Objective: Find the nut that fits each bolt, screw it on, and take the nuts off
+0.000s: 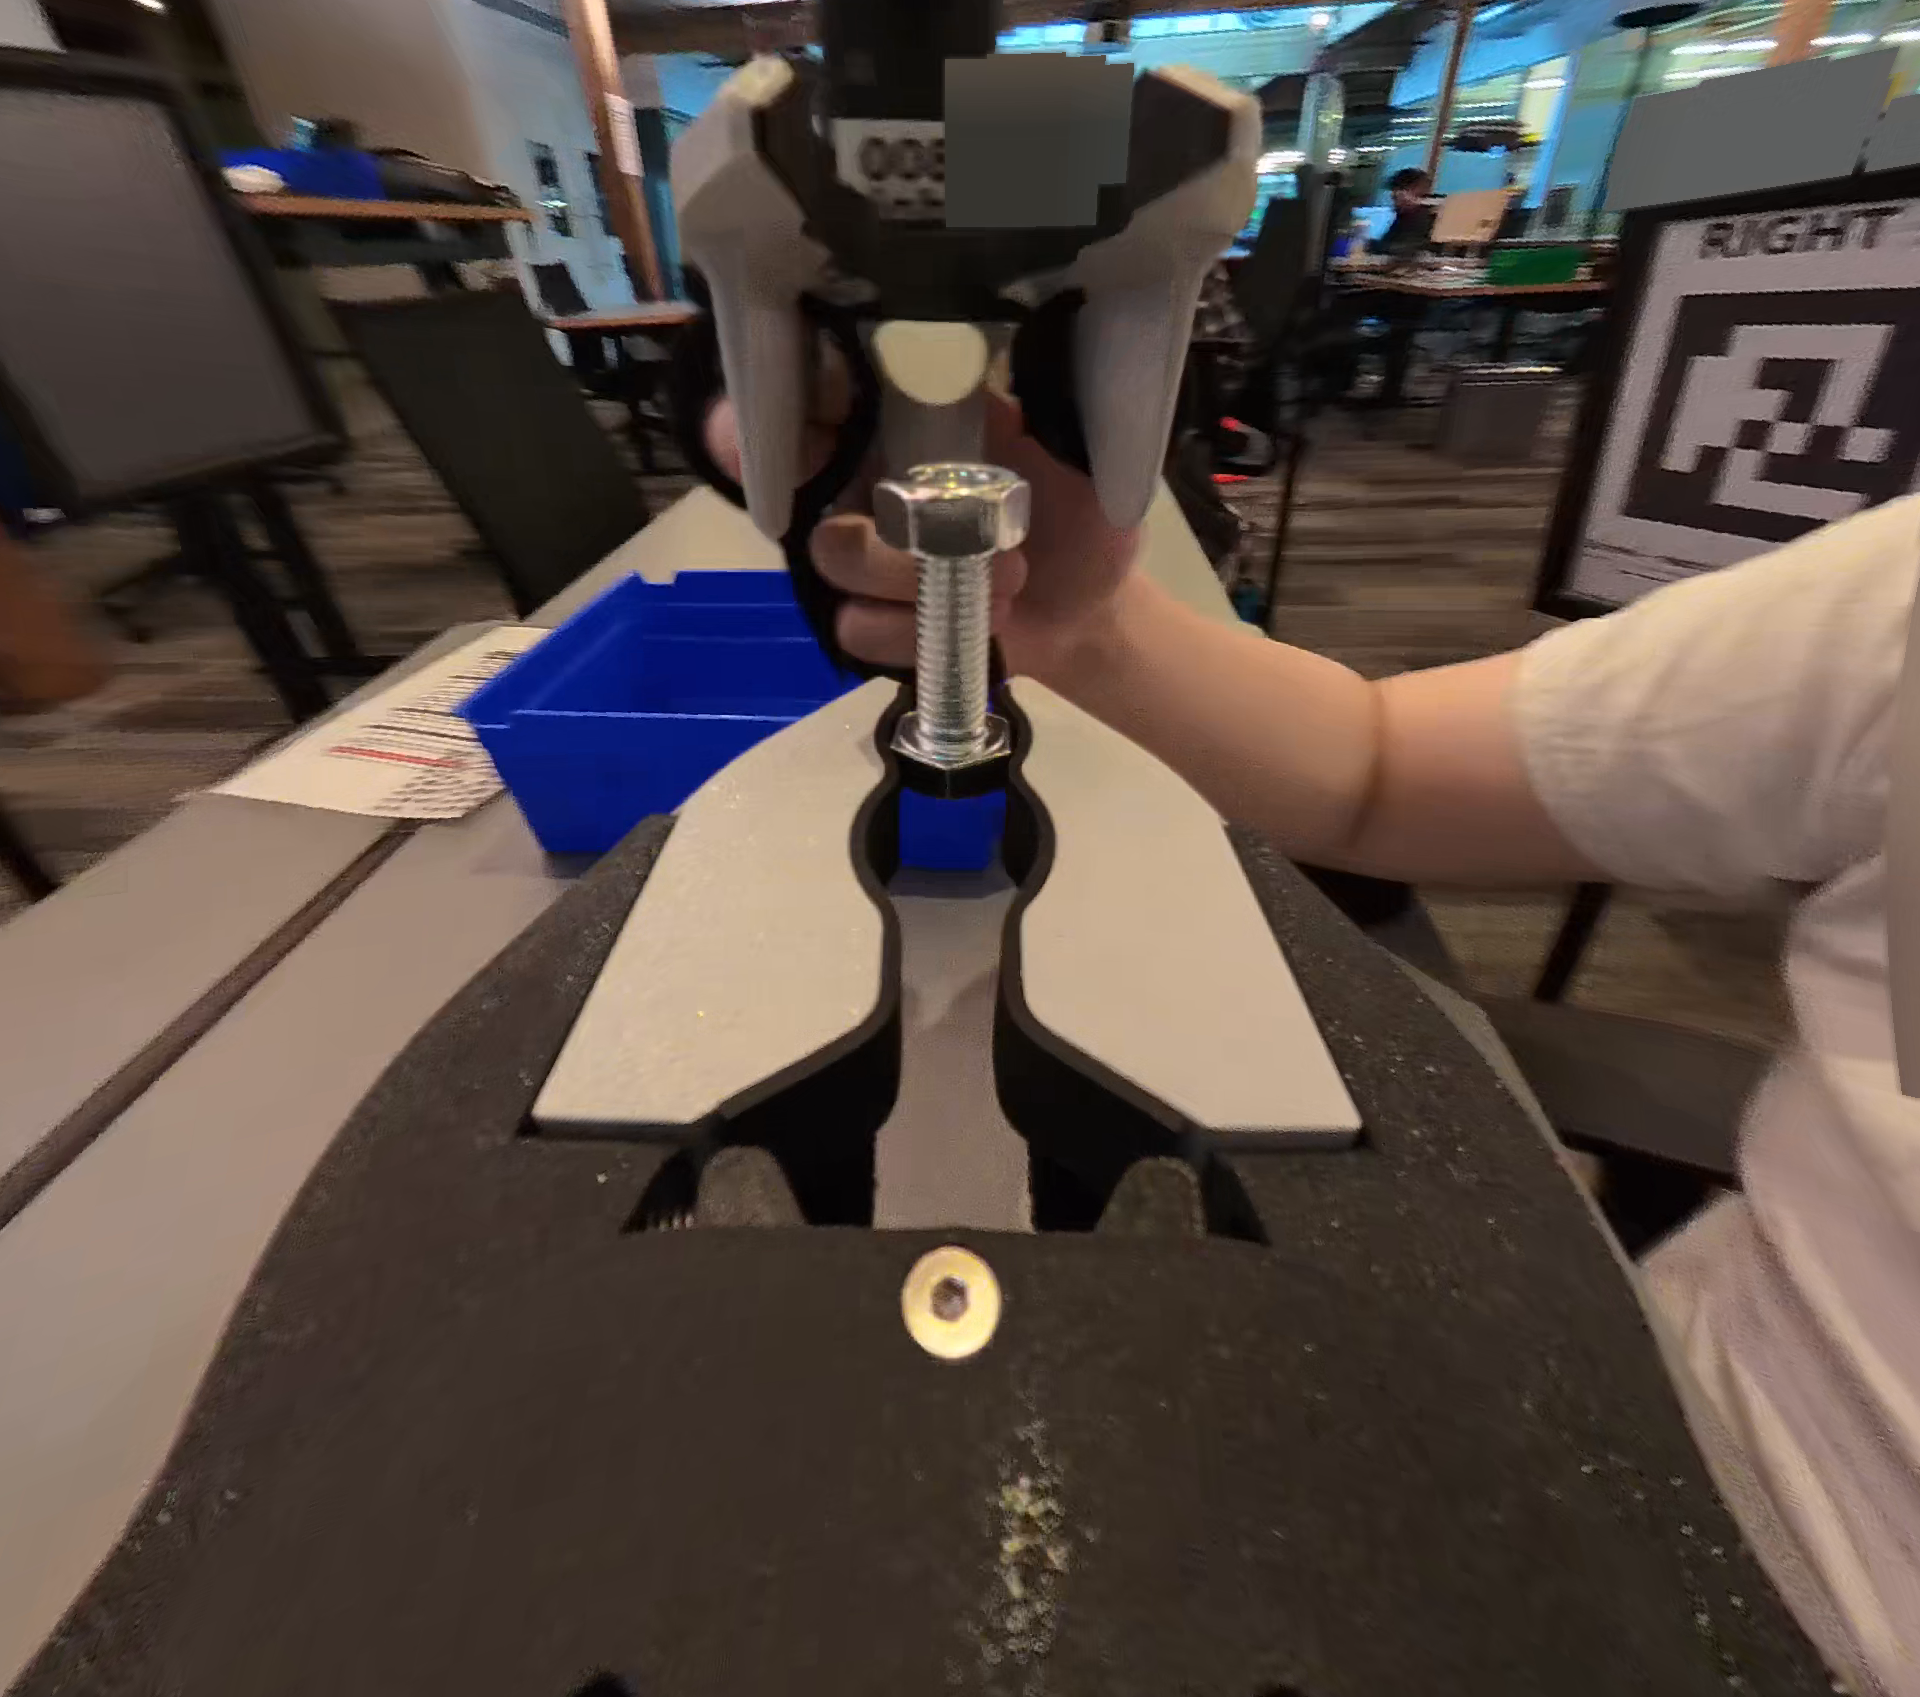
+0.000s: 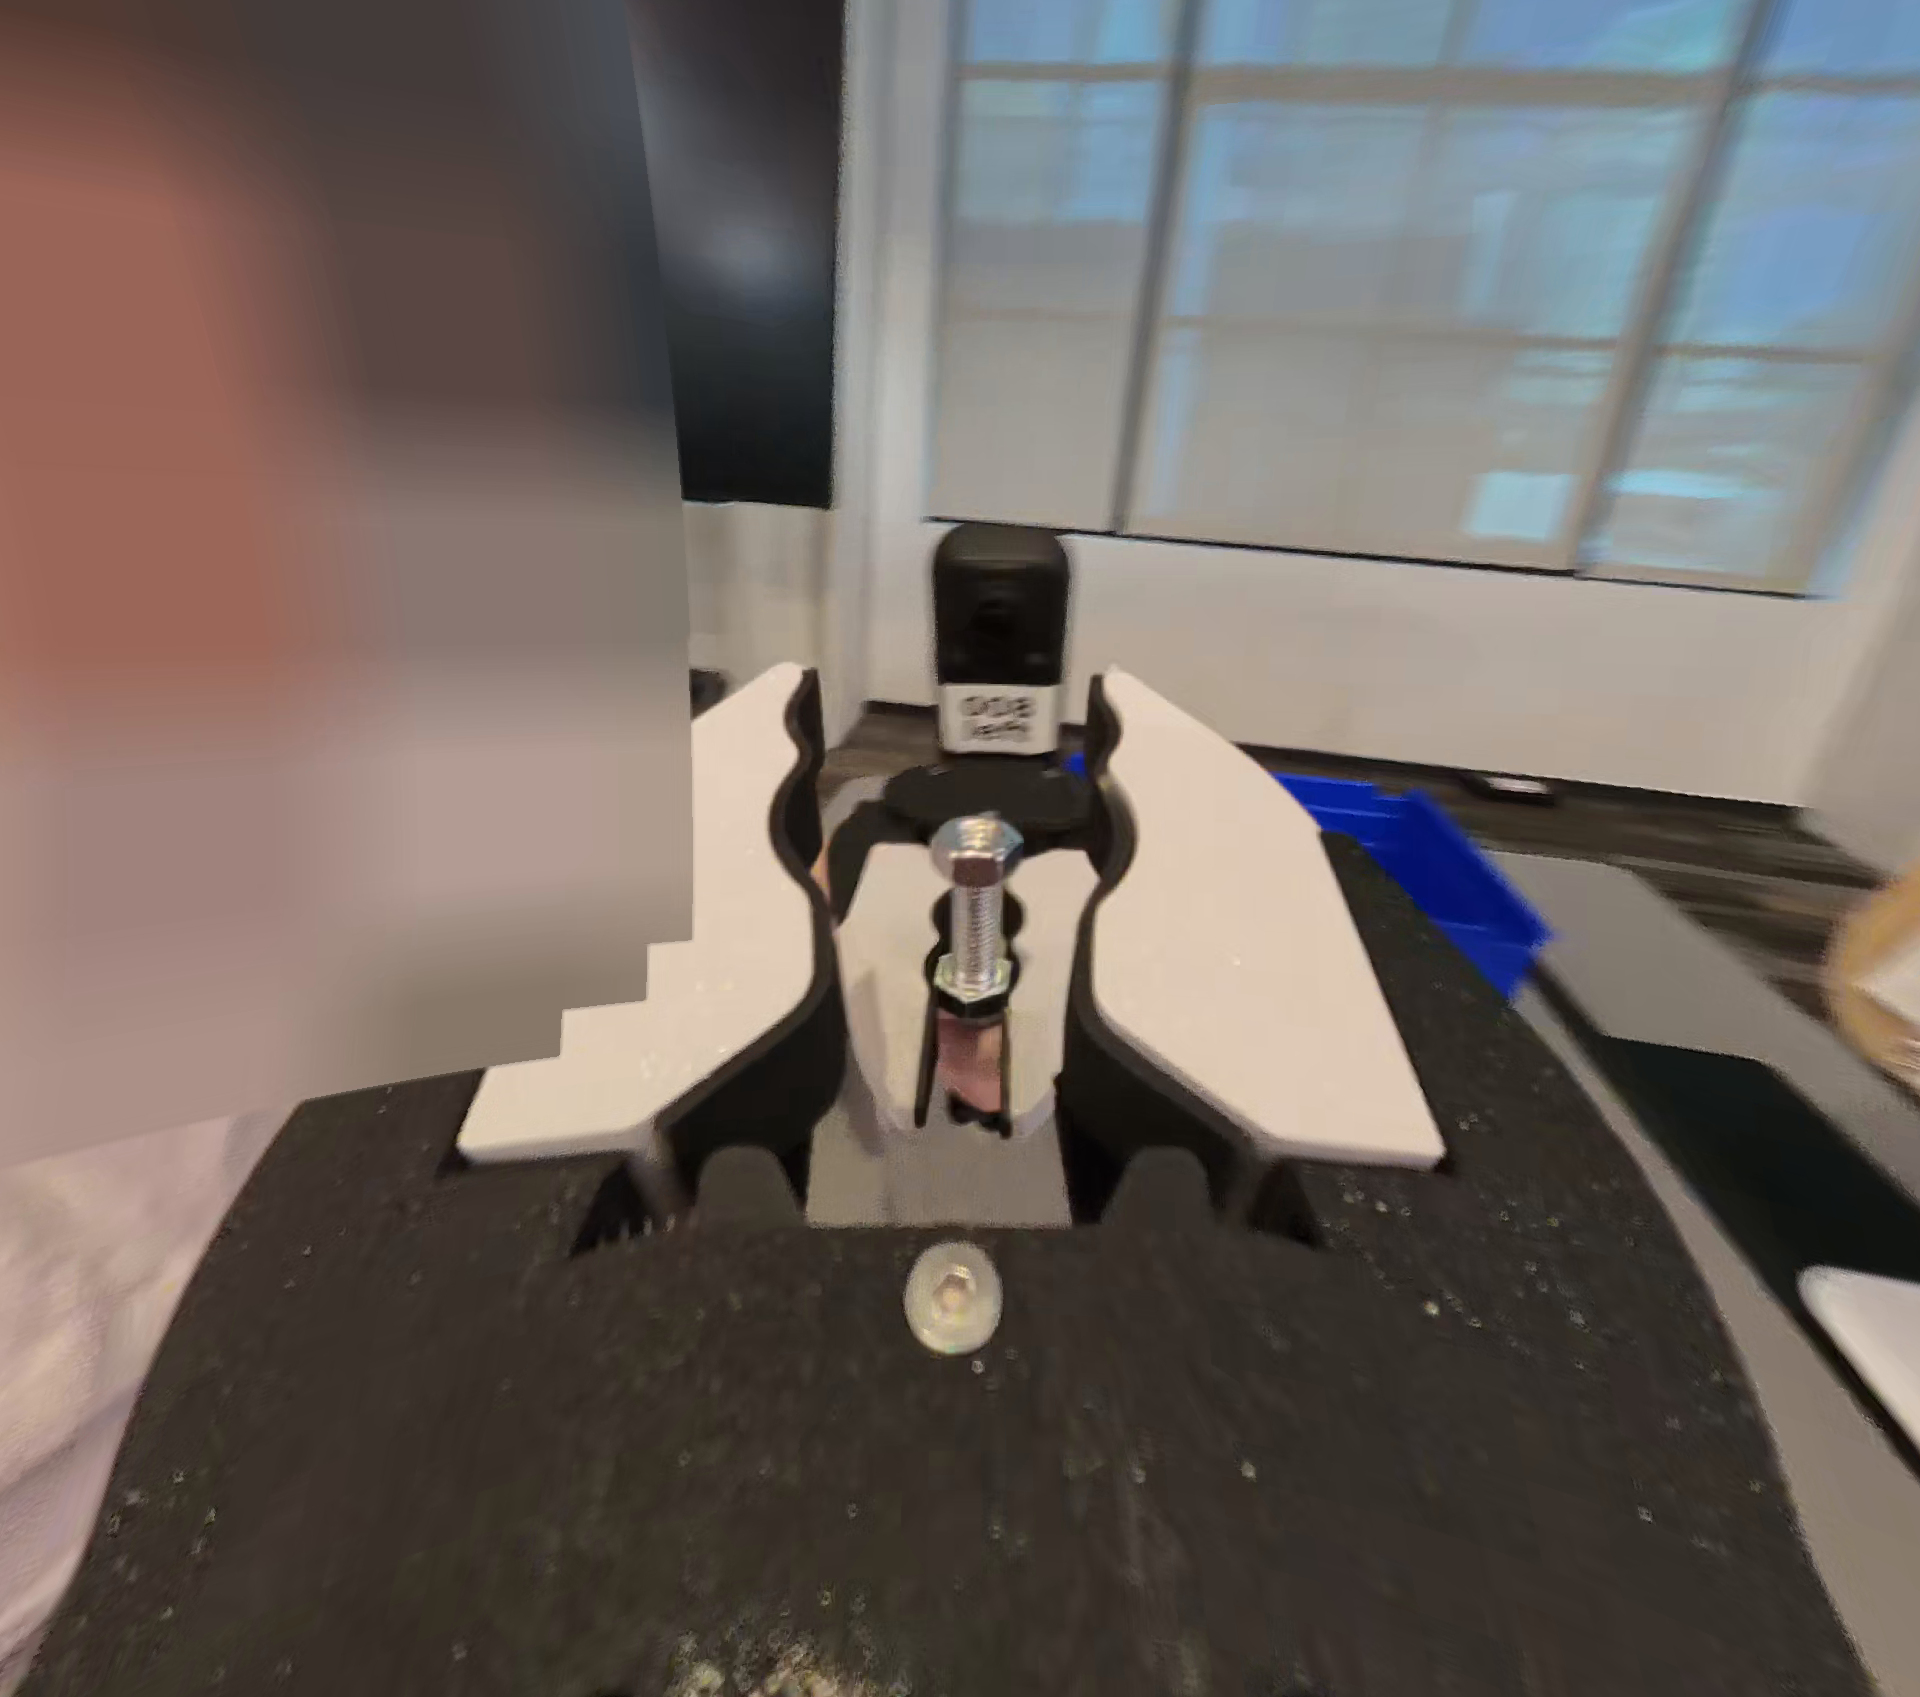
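We hold the bolt [image 1: 951,608] upright in the air, head up, with a nut [image 1: 951,735] threaded onto the bottom end of its shank. So one matching pair is found, and the nut sits only at the tip of the thread; whether it is going on or coming off we cannot tell from this moment alone. We see no other bolts or nuts, so we cannot judge how many pairs remain.

Our left gripper [image 1: 951,748] is nearly closed, its fingertips pinching the nut, which carries the bolt above it. Our right gripper [image 2: 951,816] stands wide open, its fingers [image 2: 1226,920] spread to either side of the bolt and touching nothing; it faces the left one with the bolt between them.

The bolt is bright zinc-coloured steel, with a hexagonal head and a coarse, evenly ridged thread. The nut is a thin silver hexagon of the same metal. Both grippers have pale grey fingers of matt, faintly speckled plastic, edged in black with wavy inner contours, on a rough black body.

Behind and below the bolt a glossy blue plastic bin [image 1: 644,712] rests on the grey table [image 1: 208,972], with a printed sheet [image 1: 405,743] just beside the bin.
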`<state>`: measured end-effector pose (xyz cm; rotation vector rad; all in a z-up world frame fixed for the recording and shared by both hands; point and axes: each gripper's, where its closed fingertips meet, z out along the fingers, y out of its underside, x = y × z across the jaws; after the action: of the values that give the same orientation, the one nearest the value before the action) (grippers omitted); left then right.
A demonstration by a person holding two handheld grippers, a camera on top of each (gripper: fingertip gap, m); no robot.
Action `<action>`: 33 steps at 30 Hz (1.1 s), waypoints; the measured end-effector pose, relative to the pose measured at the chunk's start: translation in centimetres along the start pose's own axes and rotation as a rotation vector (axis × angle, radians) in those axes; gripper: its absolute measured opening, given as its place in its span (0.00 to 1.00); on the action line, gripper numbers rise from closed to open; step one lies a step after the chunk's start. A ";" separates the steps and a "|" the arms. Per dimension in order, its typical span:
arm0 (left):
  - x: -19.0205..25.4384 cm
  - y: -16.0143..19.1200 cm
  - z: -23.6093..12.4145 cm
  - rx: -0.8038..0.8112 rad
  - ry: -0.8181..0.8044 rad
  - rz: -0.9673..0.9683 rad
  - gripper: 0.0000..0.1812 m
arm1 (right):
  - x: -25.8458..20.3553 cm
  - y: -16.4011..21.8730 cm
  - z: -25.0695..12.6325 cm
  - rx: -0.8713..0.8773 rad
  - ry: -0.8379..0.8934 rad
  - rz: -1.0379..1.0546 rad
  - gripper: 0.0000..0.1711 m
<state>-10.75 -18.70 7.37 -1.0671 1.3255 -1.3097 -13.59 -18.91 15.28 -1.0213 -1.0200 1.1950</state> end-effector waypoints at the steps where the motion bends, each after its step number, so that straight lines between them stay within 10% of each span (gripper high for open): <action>1: -0.6 -0.1 -0.1 0.007 -0.042 0.007 0.07 | 0.9 -0.3 0.0 0.013 0.087 -0.016 0.27; 5: -3.7 0.1 -1.1 -0.002 -0.274 0.037 0.08 | 4.0 0.6 -0.1 -0.065 0.423 -0.178 0.26; 17: -6.0 0.6 -2.3 -0.025 -0.438 0.042 0.08 | 5.8 4.9 1.4 -0.210 0.670 -0.220 0.24; 27: -5.6 0.8 -1.9 -0.045 -0.411 0.044 0.08 | 5.7 5.4 1.5 -0.268 0.652 -0.232 0.12; 33: -2.8 -0.2 -1.0 0.008 -0.152 -0.039 0.08 | 3.7 4.5 1.9 -0.188 0.334 -0.097 0.11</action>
<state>-11.29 -15.75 7.69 -1.1687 1.1906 -1.2351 -16.14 -14.67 11.62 -1.2561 -0.9154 0.8258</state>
